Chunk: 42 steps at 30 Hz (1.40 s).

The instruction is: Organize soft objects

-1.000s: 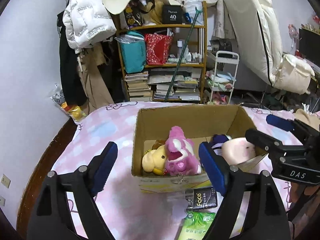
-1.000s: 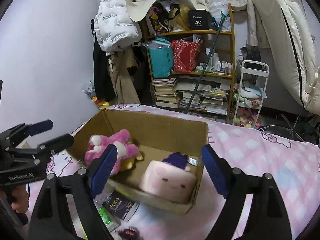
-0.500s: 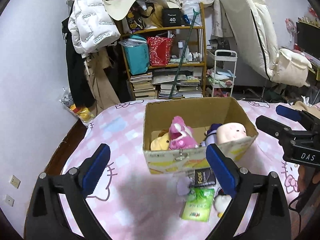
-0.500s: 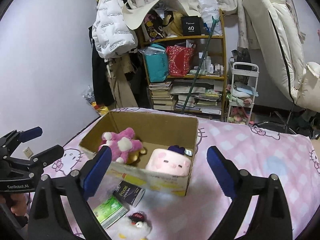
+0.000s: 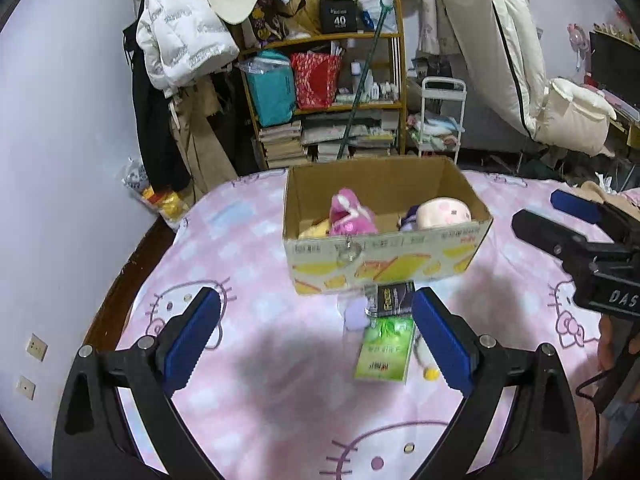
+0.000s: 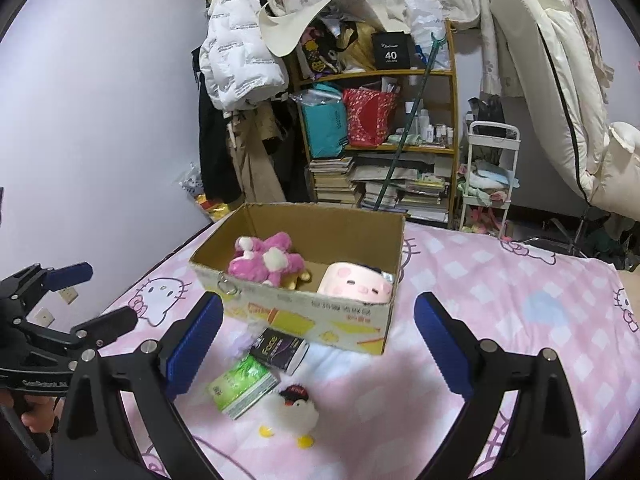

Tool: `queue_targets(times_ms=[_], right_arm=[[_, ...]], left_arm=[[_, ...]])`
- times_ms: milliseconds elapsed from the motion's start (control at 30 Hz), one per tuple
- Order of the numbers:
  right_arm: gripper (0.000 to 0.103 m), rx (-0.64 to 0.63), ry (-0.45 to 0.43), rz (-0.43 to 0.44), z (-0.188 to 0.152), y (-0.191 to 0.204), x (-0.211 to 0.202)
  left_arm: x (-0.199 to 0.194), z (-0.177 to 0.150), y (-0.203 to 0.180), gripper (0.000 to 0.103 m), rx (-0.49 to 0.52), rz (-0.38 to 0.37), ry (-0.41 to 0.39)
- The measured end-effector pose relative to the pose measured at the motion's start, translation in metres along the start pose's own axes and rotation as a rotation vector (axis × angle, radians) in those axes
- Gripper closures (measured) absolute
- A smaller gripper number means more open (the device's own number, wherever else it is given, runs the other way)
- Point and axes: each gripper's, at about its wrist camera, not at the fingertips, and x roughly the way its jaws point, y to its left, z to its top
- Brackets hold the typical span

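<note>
On the bed (image 6: 500, 292), which has a pink sheet with cat faces, a cardboard box (image 6: 320, 312) stands open, and the soft toys are in it: a pink plush (image 6: 266, 262) lies at its left part on top of a yellow plush (image 5: 314, 232), and a pale pink square plush (image 6: 356, 286) with a small face sits in the right near corner, with something purple behind it. A metal ring (image 6: 229, 286) hangs on the near wall of the box at the left. In front of the box, on the sheet, lie a black tissue pack (image 6: 280, 348) and, nearer, a green tissue pack (image 6: 242, 386); the two are just beside each other. To the right of the green pack a white penguin plush (image 6: 294, 410) with a red cap and yellow feet lies on the sheet, outside the box. The left tongs (image 5: 316, 336) hang over the sheet, near to the box; the jaws have just been opening and now stand wide, with nothing gripped between the blue pads. The right tongs (image 6: 318, 344) are also spread wide after opening, empty, and point at the near wall of the box, with the packs and the penguin low between the two fingers in the view. At the far wall stands a wooden shelf (image 6: 400, 148) full of books and bags, with a white jacket (image 6: 236, 64) hanging left of it.
</note>
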Motion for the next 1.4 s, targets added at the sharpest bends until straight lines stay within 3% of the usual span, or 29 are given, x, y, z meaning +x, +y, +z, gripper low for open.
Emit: queue_targets(times_ms=[700, 1000, 1400], right_arm=[[0.002, -0.004, 0.120, 0.011, -0.025, -0.002, 0.036], [0.002, 0.055, 0.171, 0.066, -0.032, -0.009, 0.049], [0.002, 0.068, 0.250, 0.059, -0.041, -0.015, 0.067]], left_arm=[[0.043, -0.016, 0.004, 0.008, -0.026, -0.036, 0.063], [0.073, -0.024, -0.007, 0.008, -0.014, -0.059, 0.156], [0.096, -0.032, -0.024, 0.008, 0.030, -0.095, 0.245]])
